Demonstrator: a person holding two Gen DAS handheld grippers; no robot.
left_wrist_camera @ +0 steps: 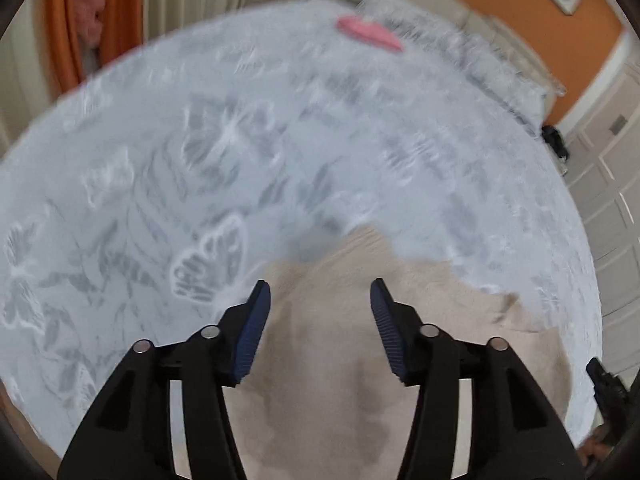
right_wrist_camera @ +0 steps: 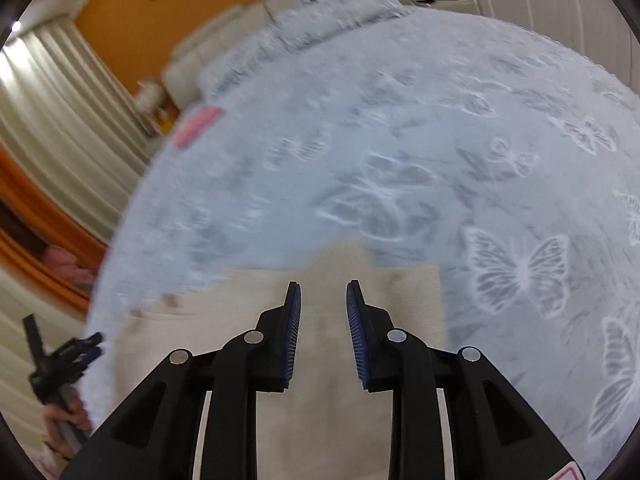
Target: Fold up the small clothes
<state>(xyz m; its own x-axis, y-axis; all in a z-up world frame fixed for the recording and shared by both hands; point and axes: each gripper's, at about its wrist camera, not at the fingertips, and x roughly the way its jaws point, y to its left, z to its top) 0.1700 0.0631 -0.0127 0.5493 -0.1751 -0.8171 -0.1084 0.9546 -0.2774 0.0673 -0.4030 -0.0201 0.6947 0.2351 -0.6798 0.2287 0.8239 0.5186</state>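
Left gripper (left_wrist_camera: 320,292), right gripper (right_wrist_camera: 323,294) — jaws apart over beige garment (left_wrist_camera: 320,360).

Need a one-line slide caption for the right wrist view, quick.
Right gripper, jaws open, above a beige garment on a butterfly-print bedspread.

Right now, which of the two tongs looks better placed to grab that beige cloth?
Probably the right tongs: open, centred over the beige cloth, its far edge just ahead. The left tongs are open over it too, so it is close.
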